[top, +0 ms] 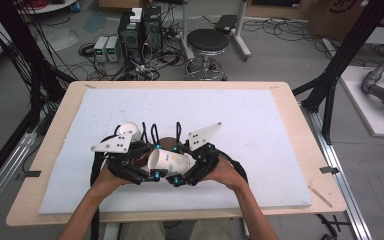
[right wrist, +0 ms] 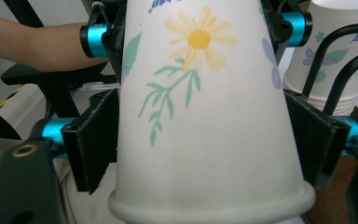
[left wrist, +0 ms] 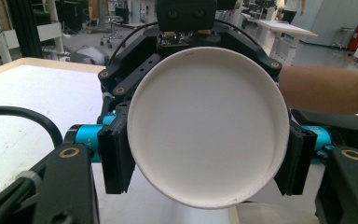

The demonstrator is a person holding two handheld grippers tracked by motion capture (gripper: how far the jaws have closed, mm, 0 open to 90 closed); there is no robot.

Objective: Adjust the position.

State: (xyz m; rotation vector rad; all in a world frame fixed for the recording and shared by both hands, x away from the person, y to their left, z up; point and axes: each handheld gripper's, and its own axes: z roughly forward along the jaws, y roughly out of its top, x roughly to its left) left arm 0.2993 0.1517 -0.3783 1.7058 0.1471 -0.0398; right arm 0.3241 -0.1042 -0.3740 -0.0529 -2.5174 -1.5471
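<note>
Paper cup point(top: 168, 162) is clamped sideways between both grippers' jaws above the counter point(top: 280, 100). Left gripper point(top: 153, 175) is at its 7 o'clock, right gripper point(top: 176, 179) at 5.

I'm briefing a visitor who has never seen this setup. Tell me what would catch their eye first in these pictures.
First, the paper cup lying sideways near the table's front edge, gripped from both sides at once by the left gripper and the right gripper. In the right gripper view its yellow flower print stands out between the black fingers. A stack of cups with the same print stands just behind.
</note>
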